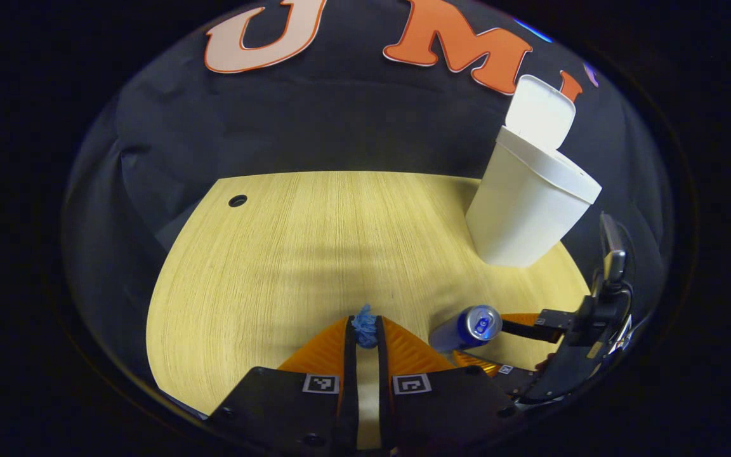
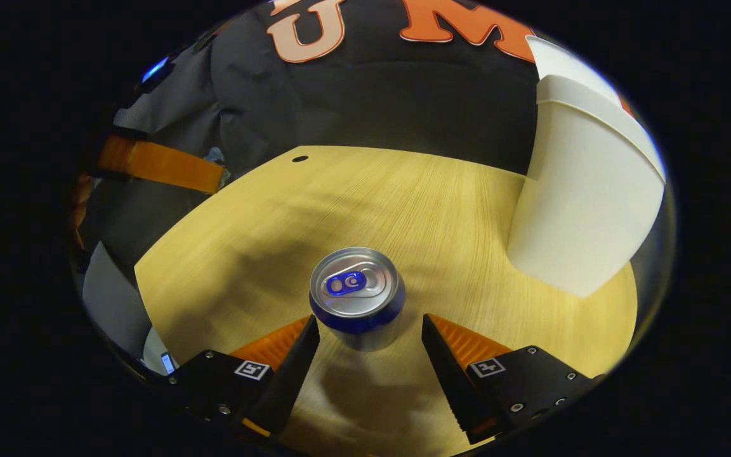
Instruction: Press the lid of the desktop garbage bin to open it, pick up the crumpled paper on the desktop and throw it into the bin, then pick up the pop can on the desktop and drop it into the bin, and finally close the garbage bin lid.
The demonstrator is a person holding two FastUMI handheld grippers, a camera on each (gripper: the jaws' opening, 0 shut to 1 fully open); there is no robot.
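Two tools are at work here; the left tool [image 1: 365, 336] is clamped on a scrap of blue crumpled paper [image 1: 363, 325], its fingers drawn nearly together with the paper pinched at their tips, presumably so it can be carried to the bin [image 1: 527, 209]; the right tool [image 2: 370, 346] stands with its jaws wide apart on either side of the can [image 2: 357, 297], neither finger touching it, a stance that suits closing on the can's body. The can stands upright on the surface [image 2: 403, 203]; the bin sits at about 2 o'clock from it, lid [image 1: 540, 111] tipped up and mouth open, ready to receive both things.

The left gripper view gives the lid whole and the right tool's side profile at 4 o'clock; the right gripper view gives the can's top and the gaps beside it, and the left tool far off at 10 o'clock.
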